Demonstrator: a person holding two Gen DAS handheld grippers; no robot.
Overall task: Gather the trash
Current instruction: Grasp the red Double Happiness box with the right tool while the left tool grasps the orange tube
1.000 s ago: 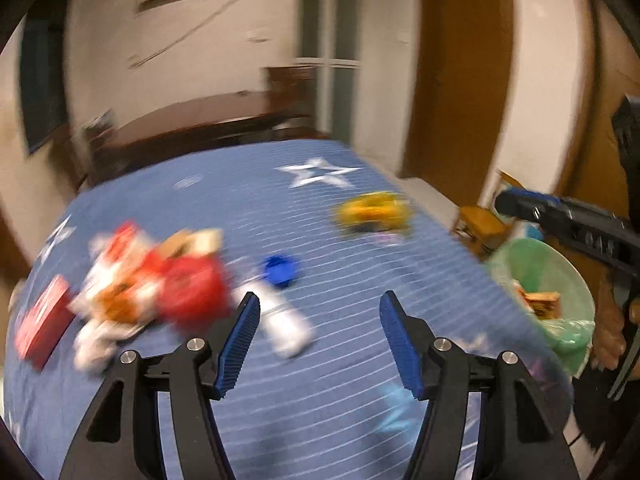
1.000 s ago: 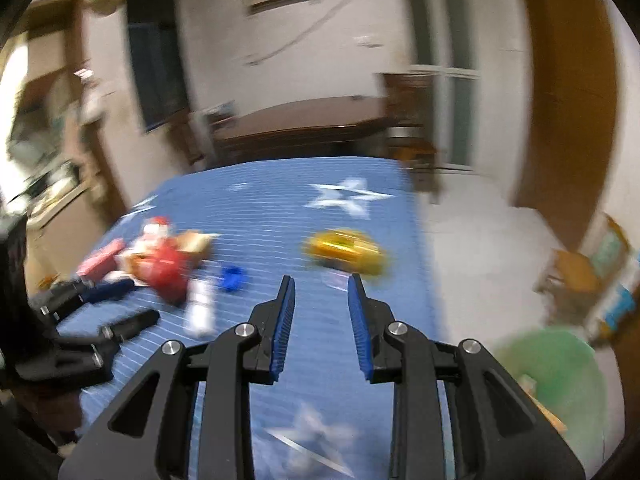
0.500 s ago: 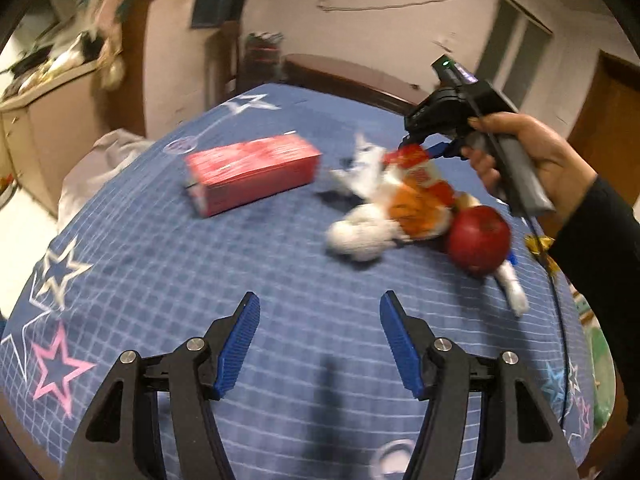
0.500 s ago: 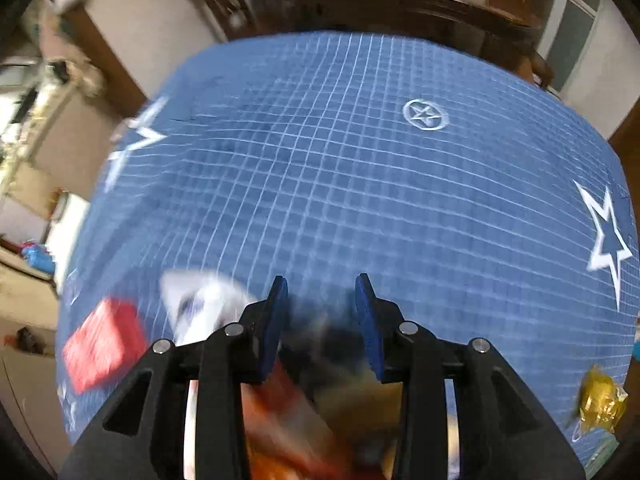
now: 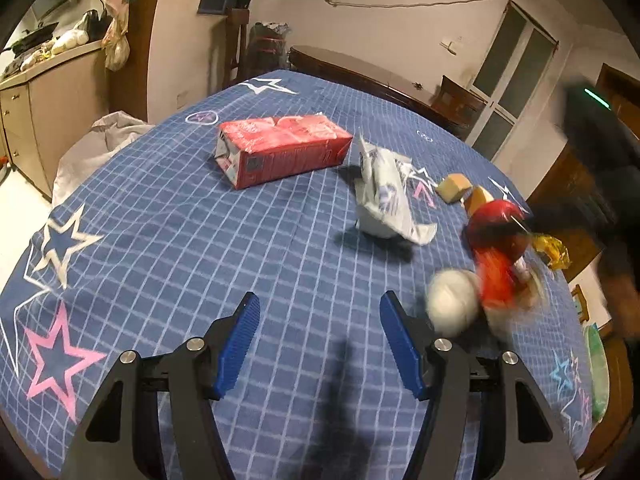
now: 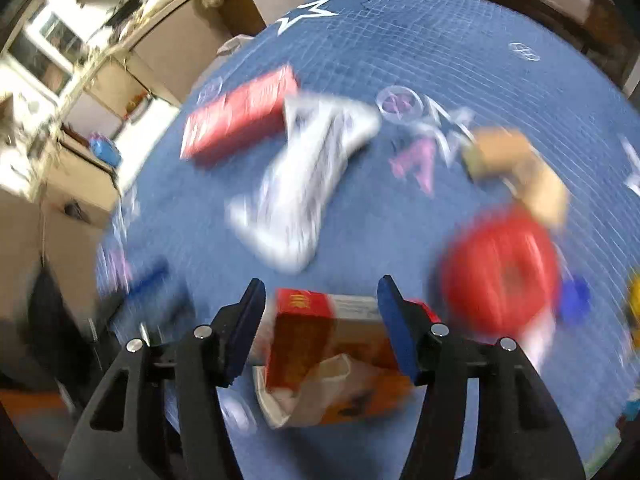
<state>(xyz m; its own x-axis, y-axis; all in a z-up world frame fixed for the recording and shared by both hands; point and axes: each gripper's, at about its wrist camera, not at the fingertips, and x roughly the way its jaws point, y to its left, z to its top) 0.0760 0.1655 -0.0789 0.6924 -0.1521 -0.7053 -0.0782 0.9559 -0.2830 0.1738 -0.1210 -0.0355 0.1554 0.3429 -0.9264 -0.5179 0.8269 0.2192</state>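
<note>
Right gripper [image 6: 320,320]: jaws have just been opening and stand apart around the orange-red snack box [image 6: 320,344], low centre of its frame; pads not visibly pressing it.

Left gripper [image 5: 318,340]: jaws apart, nothing between them, now facing a different patch of blue cloth [image 5: 160,240].

Remaining trash: red carton [image 5: 280,152] upper centre; crumpled white wrapper [image 5: 384,196] right of it; red ball [image 5: 496,228] far right.

Reading: box pickup looks imminent; nothing secured yet.

Beige walls [image 5: 304,12], a wooden cabinet [image 5: 48,92], a glazed door [image 5: 516,80].
</note>
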